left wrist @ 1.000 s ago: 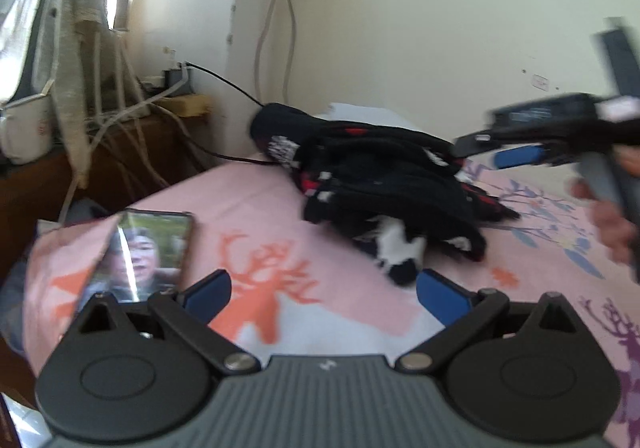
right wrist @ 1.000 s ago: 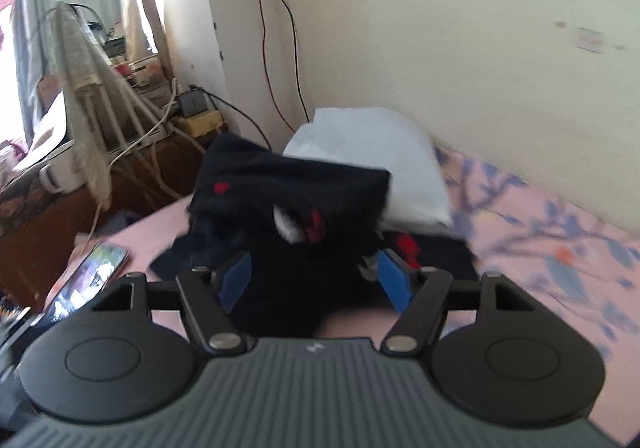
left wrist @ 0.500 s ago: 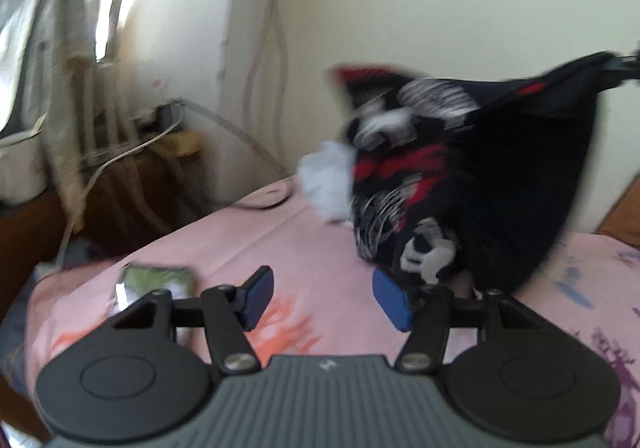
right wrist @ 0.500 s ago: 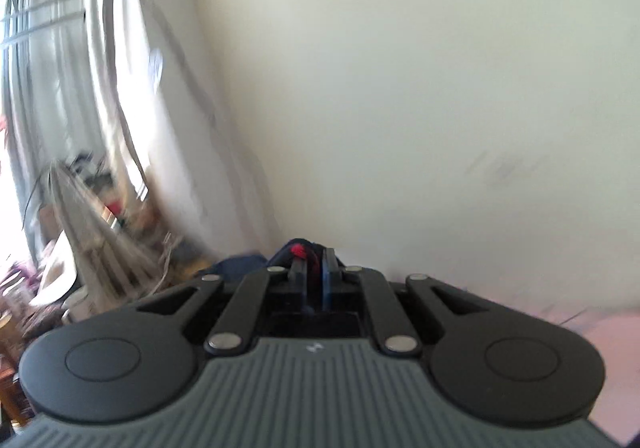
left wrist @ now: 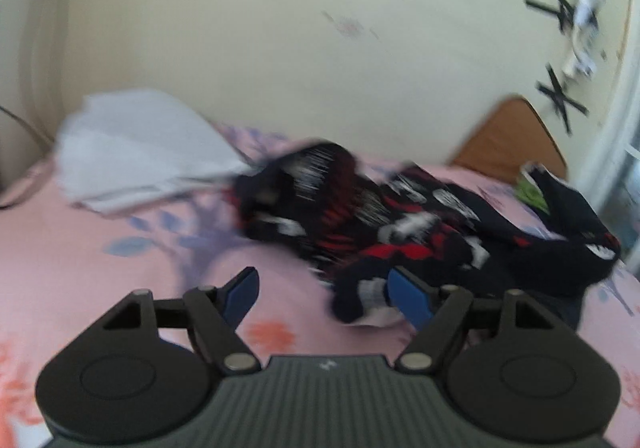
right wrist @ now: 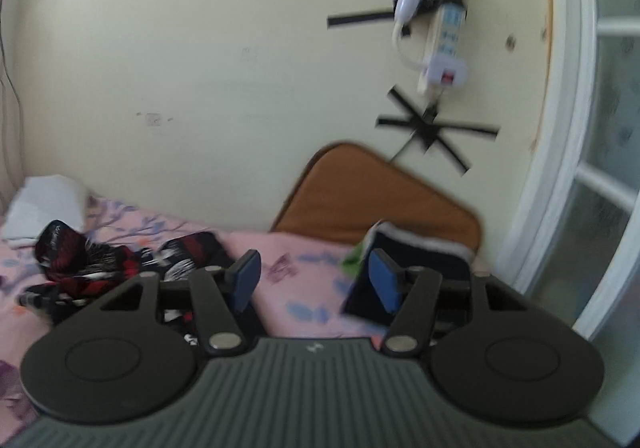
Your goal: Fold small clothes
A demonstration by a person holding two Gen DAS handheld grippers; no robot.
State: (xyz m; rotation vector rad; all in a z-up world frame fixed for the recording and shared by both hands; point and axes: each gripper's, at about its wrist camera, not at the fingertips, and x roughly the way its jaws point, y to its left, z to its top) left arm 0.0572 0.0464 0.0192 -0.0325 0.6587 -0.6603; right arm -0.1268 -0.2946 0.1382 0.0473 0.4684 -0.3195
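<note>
Black-and-red crumpled garment sprawls on bedsheet; both grippers just spread, empty.

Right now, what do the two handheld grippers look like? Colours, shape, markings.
Both look identical. The left gripper and right gripper each have a grey ribbed body with a small pale logo, two round black discs at the sides, black linkage arms with silver pivot pins, and blue pads on the fingertips. No cables, hands or sleeves show.
</note>
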